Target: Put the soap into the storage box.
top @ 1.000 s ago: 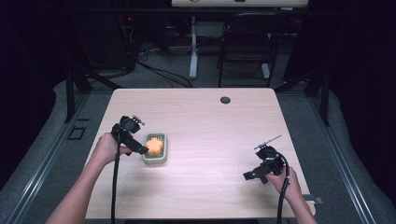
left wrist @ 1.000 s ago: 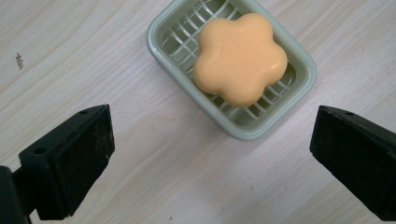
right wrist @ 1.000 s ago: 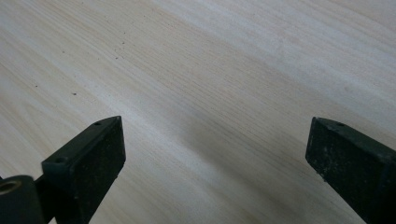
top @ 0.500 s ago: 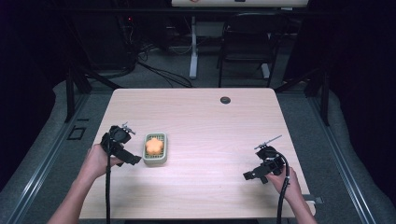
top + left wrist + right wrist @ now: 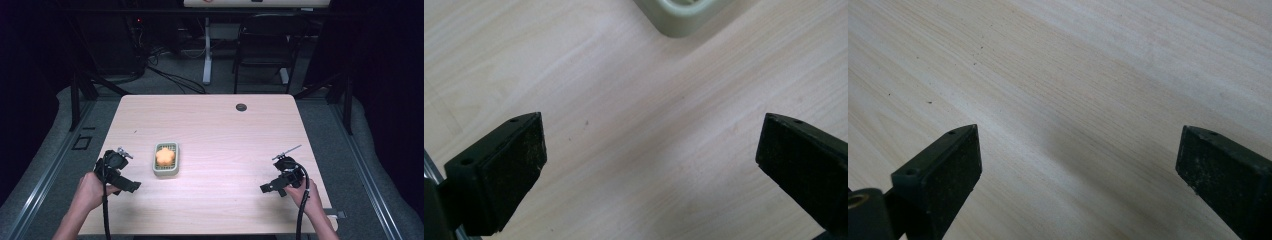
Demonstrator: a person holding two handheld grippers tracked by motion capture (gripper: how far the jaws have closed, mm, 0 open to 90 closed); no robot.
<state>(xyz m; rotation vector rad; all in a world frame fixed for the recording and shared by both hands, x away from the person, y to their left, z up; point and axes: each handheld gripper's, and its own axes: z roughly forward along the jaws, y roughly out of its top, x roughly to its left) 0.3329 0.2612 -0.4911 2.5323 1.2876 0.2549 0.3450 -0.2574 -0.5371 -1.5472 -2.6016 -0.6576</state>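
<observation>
Orange flower-shaped soft toy (image 5: 165, 156) | lies inside the small pale-green plastic basket (image 5: 173, 170) on the light wooden table (image 5: 240, 140) | left gripper (image 5: 131, 187) empty, jaws spread, near the basket, likely after placing | right gripper (image 5: 264, 188) spread, idle, well apart.

The right gripper (image 5: 1078, 185) holds its two black jaws wide apart — one at the lower left, one at the lower right — over a pale wood-grain tabletop (image 5: 1073, 65) with small dark specks.
</observation>
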